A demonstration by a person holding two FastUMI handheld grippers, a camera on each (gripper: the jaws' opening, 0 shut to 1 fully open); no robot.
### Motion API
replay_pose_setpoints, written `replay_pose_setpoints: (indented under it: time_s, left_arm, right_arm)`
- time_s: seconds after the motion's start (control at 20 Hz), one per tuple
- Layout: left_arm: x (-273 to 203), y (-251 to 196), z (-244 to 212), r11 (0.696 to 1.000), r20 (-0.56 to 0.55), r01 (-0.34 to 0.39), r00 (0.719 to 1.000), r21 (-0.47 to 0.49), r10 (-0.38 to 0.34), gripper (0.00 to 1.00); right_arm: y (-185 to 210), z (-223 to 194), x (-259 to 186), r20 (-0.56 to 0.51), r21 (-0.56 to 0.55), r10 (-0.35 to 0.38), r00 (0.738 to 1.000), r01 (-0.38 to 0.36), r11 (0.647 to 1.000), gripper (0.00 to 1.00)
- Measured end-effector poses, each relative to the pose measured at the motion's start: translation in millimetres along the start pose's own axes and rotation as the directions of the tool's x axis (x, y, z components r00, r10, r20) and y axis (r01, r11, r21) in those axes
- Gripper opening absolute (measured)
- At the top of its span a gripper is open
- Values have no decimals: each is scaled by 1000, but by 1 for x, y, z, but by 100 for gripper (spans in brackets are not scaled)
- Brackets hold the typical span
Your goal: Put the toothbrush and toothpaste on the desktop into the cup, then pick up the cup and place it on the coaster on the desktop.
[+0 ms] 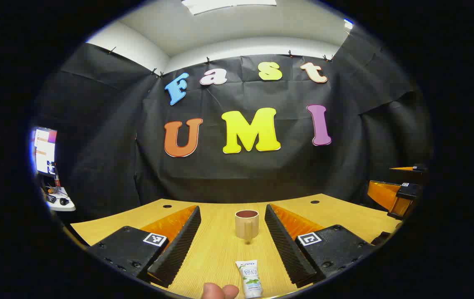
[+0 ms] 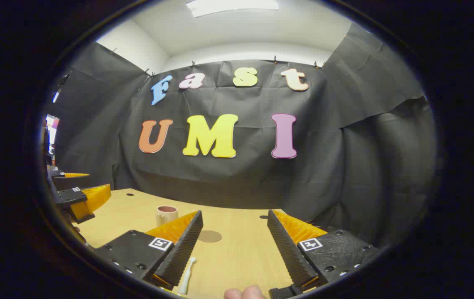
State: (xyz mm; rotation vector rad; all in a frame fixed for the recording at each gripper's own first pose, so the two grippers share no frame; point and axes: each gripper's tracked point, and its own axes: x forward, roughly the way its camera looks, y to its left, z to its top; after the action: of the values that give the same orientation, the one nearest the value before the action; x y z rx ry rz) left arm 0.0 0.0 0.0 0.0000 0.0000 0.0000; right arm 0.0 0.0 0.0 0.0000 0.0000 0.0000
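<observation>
A beige cup [image 1: 246, 224] with a dark inside stands upright on the wooden desktop [image 1: 220, 249], straight ahead between the fingers of my left gripper [image 1: 232, 245], which is open. A white toothpaste tube [image 1: 250, 278] lies flat on the desk near the bottom of the left gripper view, closer than the cup. In the right gripper view, my right gripper [image 2: 234, 249] is open above the desk. A white toothbrush [image 2: 187, 276] lies beside its left finger, partly hidden by it. The round brown coaster [image 2: 209, 236] lies flat ahead, with the cup [image 2: 166, 215] farther left.
The other gripper shows at the right edge of the left gripper view [image 1: 399, 195] and at the left edge of the right gripper view [image 2: 79, 199]. A fingertip [image 1: 219, 291] shows at the bottom. A monitor [image 1: 45, 150] stands far left. Small holes [image 1: 314, 202] mark the desk's back edge.
</observation>
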Motion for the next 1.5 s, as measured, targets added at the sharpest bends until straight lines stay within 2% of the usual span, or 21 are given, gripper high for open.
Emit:
replay_pose_setpoints:
  time_s: [0.25,0.4,0.45,0.5,0.55,0.7,0.75,1.0,1.05,1.25,1.5]
  left_arm:
    - [3,-2,-6,1000,-22,9,1000,-21,-9,98]
    - [3,-3,-8,1000,-33,16,999,-24,-17,98]
    - [3,-3,-8,1000,-33,17,999,-22,-17,98]
    - [3,-4,-8,1000,-34,18,999,-17,-19,98]
    - [4,-4,-9,1000,-36,17,999,-13,-17,98]
    - [4,-7,-12,999,-45,32,998,-9,-33,98]
    - [5,-10,-13,999,-47,39,998,-6,-39,98]
    - [5,-12,-24,999,-67,42,997,-11,-42,98]
    - [4,-11,-27,999,-75,40,996,-13,-41,98]
    - [2,-17,-53,998,-158,49,986,-28,-53,98]
    - [-5,-27,-95,997,-290,66,954,-40,-74,99]
  right_arm:
    - [0,-3,3,-2,2,-6,1000,6,1000,92]
    - [-3,-3,6,-1,8,-14,1000,14,1000,97]
    - [-4,-4,6,-5,11,-16,1000,16,1000,95]
    - [-5,-4,7,-11,17,-16,1000,16,1000,97]
    - [-6,-4,8,-13,21,-19,1000,19,1000,95]
    - [-7,-6,10,-20,15,-23,1000,24,1000,97]
    - [-6,-8,9,-23,15,-24,999,24,1000,95]
    - [-1,-14,9,-32,1,-16,999,16,1000,97]
    - [-1,-16,8,-32,2,-13,999,13,1000,95]
    - [3,-26,8,-55,2,1,999,-1,1000,95]
    - [7,-47,9,-93,-9,8,996,-9,1000,95]
